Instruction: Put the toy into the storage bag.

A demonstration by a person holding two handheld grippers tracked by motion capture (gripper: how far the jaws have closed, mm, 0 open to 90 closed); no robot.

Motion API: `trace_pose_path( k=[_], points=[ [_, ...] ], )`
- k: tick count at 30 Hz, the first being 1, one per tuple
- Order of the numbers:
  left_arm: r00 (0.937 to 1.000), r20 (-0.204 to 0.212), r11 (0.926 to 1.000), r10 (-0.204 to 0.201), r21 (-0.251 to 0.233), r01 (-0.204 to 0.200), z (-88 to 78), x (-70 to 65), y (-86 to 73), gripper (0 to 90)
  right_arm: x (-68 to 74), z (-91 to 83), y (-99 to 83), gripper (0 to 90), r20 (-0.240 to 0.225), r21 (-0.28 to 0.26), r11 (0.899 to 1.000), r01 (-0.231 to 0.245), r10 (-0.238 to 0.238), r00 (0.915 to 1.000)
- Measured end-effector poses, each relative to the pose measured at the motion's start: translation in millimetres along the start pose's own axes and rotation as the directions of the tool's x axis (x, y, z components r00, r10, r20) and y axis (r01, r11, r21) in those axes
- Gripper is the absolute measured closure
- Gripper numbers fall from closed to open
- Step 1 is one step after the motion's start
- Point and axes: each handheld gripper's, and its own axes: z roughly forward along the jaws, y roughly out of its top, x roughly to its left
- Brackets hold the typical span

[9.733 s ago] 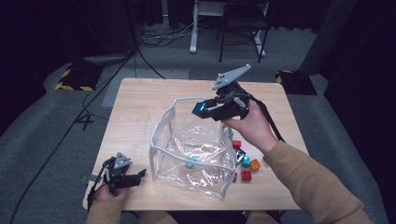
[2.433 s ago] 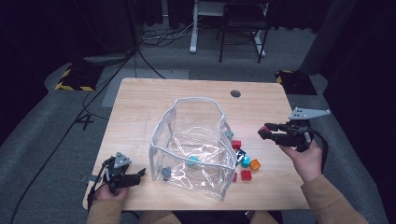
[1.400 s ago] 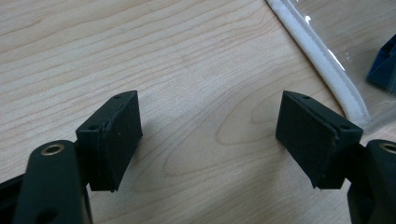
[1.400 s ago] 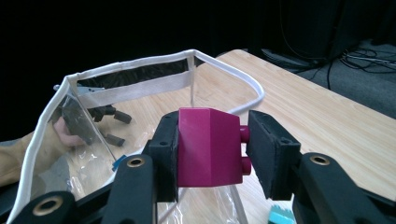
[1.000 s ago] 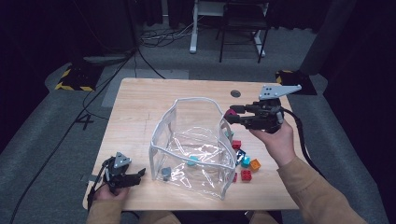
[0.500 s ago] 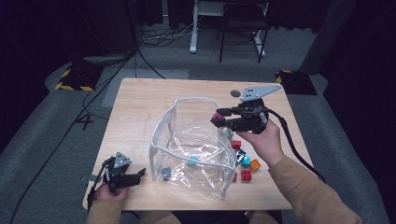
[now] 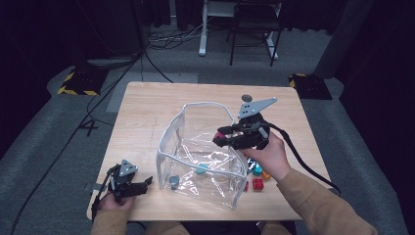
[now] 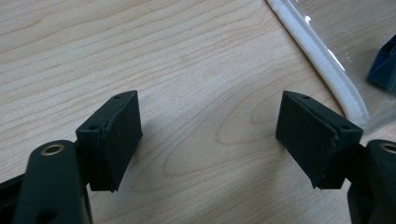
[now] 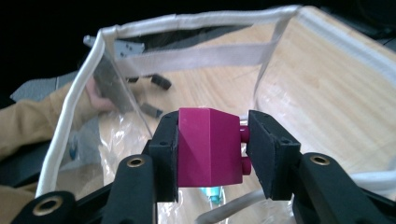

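Right gripper [image 9: 212, 154] clamped the magenta brick [image 9: 208, 147], poised over the clear bag's [image 7: 203, 156] rim. Next: lower inside, release. Left gripper [image 8: 210, 135] sat wide open, empty, on the tabletop [image 7: 147, 112].

magenta brick [image 9: 210, 147] in the right gripper [image 7: 221, 137]: underside hidden behind the jaws; in the high view it's too small to read as more than a dark red speck. teal piece [image 9: 214, 192] below it mostly covered, shape unclear. loose bricks [image 7: 258, 177] beside the clear bag [image 7: 205, 161] partly hidden under the right hand [image 7: 268, 155]; count uncertain. dark blue thing [image 8: 384, 65] in the left gripper view cut off by the frame edge, can't identify.
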Motion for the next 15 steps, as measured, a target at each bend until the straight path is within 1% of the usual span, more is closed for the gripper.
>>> trace_pose_path(
  k=[7,15],
  points=[
    [1.0,0.0,1.0,0.0,0.0,0.0,0.0,0.0,0.0,22.8,8.7,11.4,-5.4,56.6,-0.021,0.075,0.997,0.026,-0.025,0.9995],
    [1.0,0.0,1.0,0.0,0.0,0.0,0.0,0.0,0.0,22.8,16.0,12.9,-7.7,55.5,-0.032,0.112,0.992,0.061,-0.058,0.9978]
  ],
)
